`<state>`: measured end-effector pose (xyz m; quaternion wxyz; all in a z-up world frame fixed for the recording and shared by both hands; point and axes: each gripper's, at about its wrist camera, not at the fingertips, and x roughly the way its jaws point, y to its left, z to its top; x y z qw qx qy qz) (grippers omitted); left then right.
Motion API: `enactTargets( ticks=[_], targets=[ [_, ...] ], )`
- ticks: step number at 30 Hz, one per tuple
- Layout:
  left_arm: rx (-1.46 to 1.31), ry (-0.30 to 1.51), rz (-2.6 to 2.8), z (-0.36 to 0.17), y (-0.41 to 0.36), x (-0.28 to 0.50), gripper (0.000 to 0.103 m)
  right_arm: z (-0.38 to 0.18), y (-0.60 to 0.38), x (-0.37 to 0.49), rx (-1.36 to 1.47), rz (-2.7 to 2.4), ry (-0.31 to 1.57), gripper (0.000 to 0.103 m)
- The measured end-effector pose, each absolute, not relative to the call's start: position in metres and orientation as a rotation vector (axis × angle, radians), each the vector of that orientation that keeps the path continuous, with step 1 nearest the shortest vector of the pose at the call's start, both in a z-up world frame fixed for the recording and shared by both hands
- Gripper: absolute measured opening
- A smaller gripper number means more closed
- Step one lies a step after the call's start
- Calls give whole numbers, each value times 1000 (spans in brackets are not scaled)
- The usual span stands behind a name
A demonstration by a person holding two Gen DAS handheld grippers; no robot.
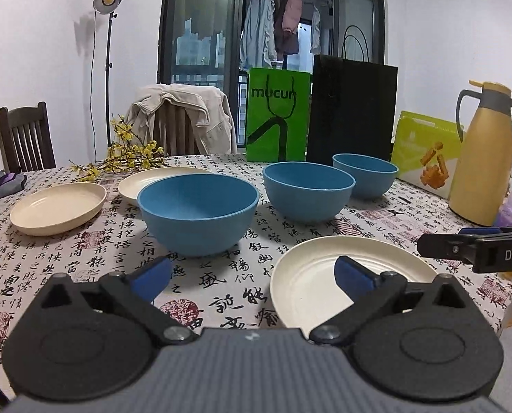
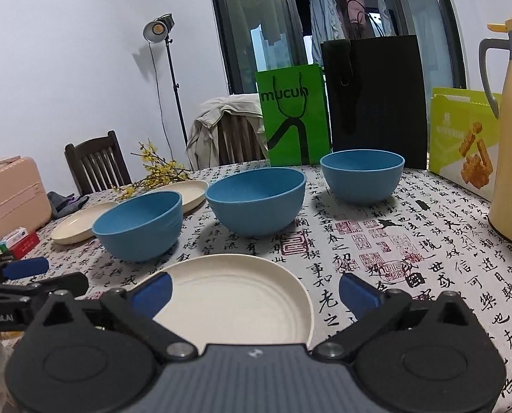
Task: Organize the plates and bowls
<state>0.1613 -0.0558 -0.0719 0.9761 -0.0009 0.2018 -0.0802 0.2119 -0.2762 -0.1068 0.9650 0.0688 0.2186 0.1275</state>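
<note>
Near cream plate (image 2: 235,296) just beyond wide-open, empty right gripper (image 2: 254,290)

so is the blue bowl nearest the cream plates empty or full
Empty. The nearest round blue plastic bowl stands upright on the printed tablecloth, and its bare blue inside shows.
</note>
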Motion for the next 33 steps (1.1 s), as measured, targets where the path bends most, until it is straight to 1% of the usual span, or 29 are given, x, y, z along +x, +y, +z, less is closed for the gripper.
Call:
enactTargets(
  ticks=[8, 22, 33],
  targets=[
    [3, 365, -155, -65, -48, 158, 103, -102, -274, 211, 144, 262, 420, 103],
    [-4, 340, -129, -57, -29, 169, 103, -98, -262, 236, 151, 291, 425, 103],
    [-24, 308, -104, -45, -14, 163, 103, -84, -251, 231, 122, 290, 405, 103]
  ],
)
